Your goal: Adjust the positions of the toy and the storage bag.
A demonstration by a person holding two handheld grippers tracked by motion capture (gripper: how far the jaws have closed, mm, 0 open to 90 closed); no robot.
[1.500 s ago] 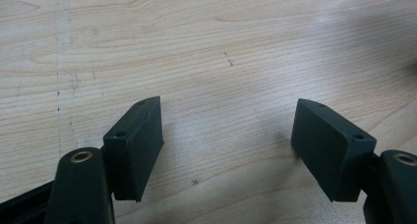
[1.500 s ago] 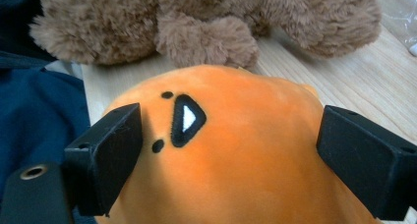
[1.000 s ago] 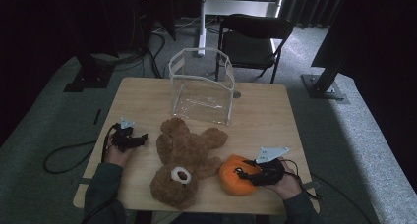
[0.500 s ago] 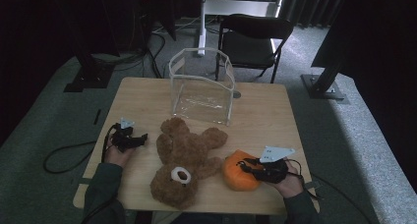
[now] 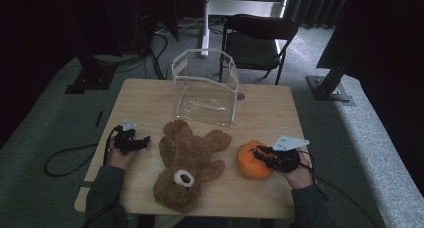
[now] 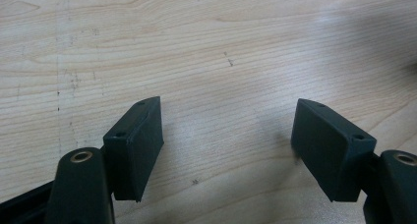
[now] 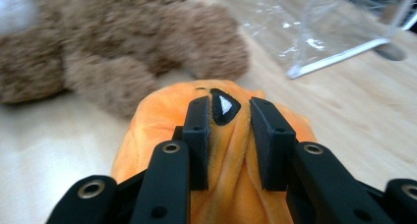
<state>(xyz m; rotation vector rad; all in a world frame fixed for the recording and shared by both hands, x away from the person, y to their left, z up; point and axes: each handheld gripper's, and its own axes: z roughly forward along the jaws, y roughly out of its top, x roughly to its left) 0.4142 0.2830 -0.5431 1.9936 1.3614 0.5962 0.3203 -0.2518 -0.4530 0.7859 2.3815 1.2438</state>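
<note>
From the high view, the right tool (image 5: 261, 155) is clamped on the orange plush pumpkin (image 5: 250, 160), which sits near the front right of the wooden worktop (image 5: 270, 113), just right of the brown teddy bear (image 5: 187, 160) lying on its back in the middle. Its jaws were just closing in on that pumpkin, with the plush bunched between them. The left tool (image 5: 142, 141) is over on the left side, well apart from the bear, with a clear plastic bin (image 5: 205, 88) standing behind everything. In the left gripper view, the left tool (image 6: 226, 140) has its jaws wide apart over bare wood, nothing between them. In the right gripper view, the right tool (image 7: 230, 135) is pinching a fold of the pumpkin's (image 7: 162, 130) orange fabric right by a black-and-white eye patch, teddy bear (image 7: 123, 52) blurry behind it and the bin (image 7: 339, 32) off at top right.
</note>
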